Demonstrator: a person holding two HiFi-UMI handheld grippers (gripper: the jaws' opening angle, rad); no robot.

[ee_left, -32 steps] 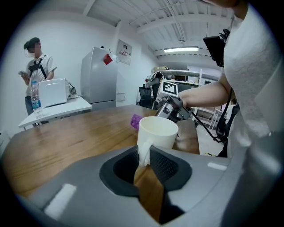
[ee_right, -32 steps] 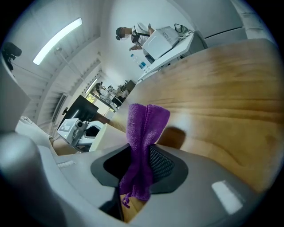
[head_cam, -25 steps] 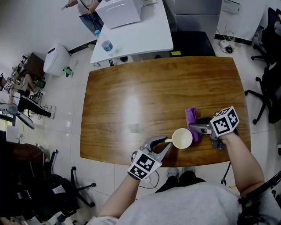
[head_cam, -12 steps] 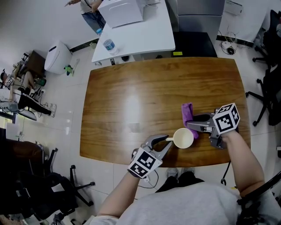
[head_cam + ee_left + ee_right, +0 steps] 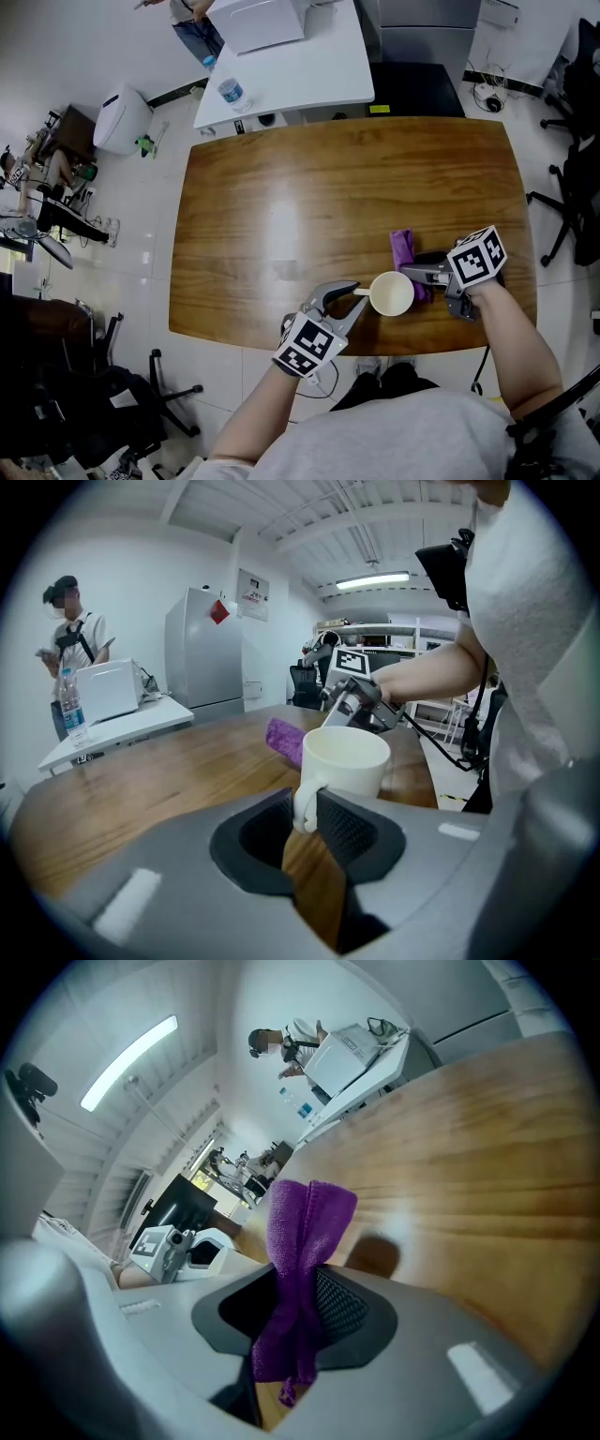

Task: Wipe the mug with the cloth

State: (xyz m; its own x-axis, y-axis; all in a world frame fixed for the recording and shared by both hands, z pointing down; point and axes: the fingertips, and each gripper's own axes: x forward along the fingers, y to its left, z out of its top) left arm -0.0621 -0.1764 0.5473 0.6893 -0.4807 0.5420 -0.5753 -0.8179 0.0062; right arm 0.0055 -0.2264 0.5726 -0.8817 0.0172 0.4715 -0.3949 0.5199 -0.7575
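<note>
**Head view: cloth just right of mug**

The mug (image 5: 390, 293) is near the table's (image 5: 281, 187) front edge, its handle pinched in your left gripper (image 5: 354, 297). Just beside the mug's right wall, your right gripper (image 5: 415, 273) clamps the purple cloth (image 5: 403, 247); sweep it leftward.
</note>
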